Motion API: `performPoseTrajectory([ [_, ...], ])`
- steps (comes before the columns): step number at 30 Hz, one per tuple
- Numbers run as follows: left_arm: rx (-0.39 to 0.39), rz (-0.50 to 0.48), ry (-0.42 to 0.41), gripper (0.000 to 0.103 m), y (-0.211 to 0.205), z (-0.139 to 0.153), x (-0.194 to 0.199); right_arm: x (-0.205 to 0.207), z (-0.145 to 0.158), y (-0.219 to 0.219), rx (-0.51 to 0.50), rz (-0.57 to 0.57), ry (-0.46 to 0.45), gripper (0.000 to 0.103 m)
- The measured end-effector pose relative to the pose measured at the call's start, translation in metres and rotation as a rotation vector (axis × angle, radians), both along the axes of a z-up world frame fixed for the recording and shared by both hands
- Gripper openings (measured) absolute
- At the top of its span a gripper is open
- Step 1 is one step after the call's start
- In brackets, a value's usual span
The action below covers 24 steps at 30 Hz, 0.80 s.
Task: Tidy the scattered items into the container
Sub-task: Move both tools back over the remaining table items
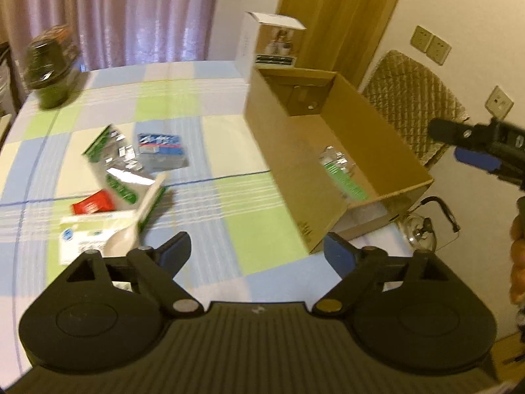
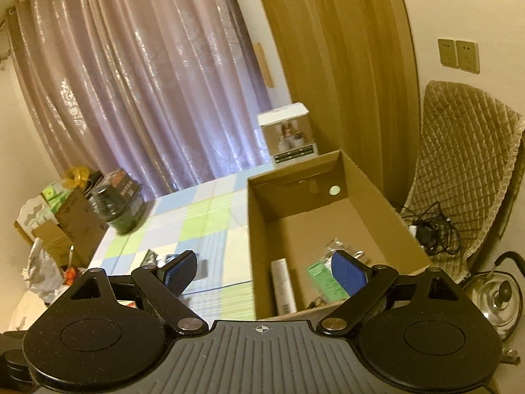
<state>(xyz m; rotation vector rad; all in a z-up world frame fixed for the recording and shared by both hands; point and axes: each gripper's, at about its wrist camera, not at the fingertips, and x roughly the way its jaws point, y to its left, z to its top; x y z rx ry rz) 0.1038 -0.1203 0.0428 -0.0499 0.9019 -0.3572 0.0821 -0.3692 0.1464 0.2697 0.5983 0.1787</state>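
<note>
Packets (image 1: pixel 126 164) lie scattered on tabletop (image 1: pixel 210 151), ahead and left of my left tongs (image 1: pixel 257 254); tongs spread apart, holding nothing. Cardboard box (image 1: pixel 295 164) ahead right. My right tongs (image 2: pixel 264 274) apart too, empty, above box near edge. Only right view shows white tube (image 2: pixel 283 287) inside box beside green packet (image 2: pixel 325 279).

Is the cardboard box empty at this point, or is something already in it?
Not empty. The cardboard box is open-topped, and a green-labelled packet and a white tube lie on its floor.
</note>
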Motion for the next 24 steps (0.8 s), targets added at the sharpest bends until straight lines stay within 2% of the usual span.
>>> performPoseTrajectory([
  [3, 0.023, 0.03, 0.005, 0.099, 0.022, -0.003, -0.011, -0.006, 0.001, 0.016, 0.002, 0.025, 0.006, 0.094],
  [5, 0.052, 0.042, 0.015, 0.101, 0.038, -0.005, -0.02, -0.011, 0.001, 0.028, 0.004, 0.051, 0.006, 0.094],
  [12, 0.089, 0.134, 0.048, 0.102, 0.103, -0.011, -0.045, -0.021, -0.01, 0.076, -0.022, 0.159, 0.028, 0.094],
  [15, 0.077, 0.166, 0.061, 0.102, 0.127, -0.011, -0.053, -0.022, -0.019, 0.094, -0.035, 0.199, 0.048, 0.094],
  [24, 0.099, 0.184, 0.073, 0.102, 0.157, -0.02, -0.052, -0.024, -0.041, 0.121, -0.071, 0.261, 0.089, 0.094],
])
